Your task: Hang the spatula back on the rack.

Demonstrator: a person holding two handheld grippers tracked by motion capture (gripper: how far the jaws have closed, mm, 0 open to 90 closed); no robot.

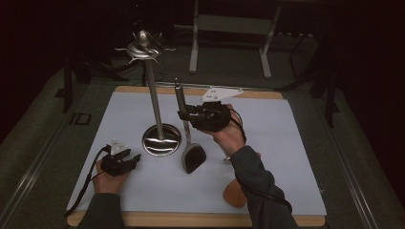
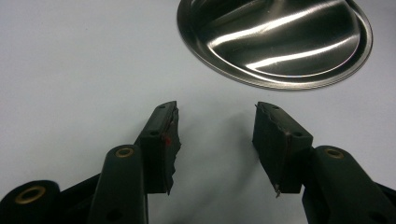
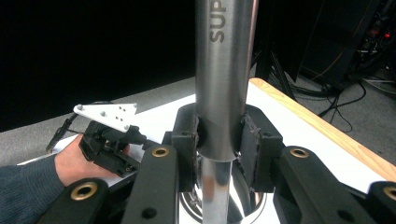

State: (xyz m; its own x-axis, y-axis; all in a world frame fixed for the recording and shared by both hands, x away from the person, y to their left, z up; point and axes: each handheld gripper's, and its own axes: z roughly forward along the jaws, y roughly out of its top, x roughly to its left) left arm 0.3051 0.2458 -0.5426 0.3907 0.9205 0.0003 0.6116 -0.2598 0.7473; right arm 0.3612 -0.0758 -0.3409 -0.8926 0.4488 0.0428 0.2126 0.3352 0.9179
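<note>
Right gripper (image 1: 184,116): jaws closed on the utensil handle (image 3: 225,79), one pad pressing each side of the metal shaft; the hand holds it up above the white mat (image 1: 286,143).
Writing: letters "SUP" run along the handle in the right gripper view, cut off by the top edge; the rest cannot be read.
Utensil: a long tool with a dark spoon-like head (image 1: 193,157) resting on the mat and its handle rising steeply up and away; the grip sits partway up the handle.
Left gripper (image 2: 215,140): jaws apart with nothing between them, pads over bare mat, resting low at the near left of the mat.
Stand: a metal pole (image 1: 154,98) with a hooked crown (image 1: 142,46) at the top, rising from a round shiny base (image 2: 275,39).
Base position: just ahead of the left gripper, not touching it; just left of the utensil head in the high view.
Wooden piece (image 1: 235,193): lies on the mat's near part, beside the right sleeve.
</note>
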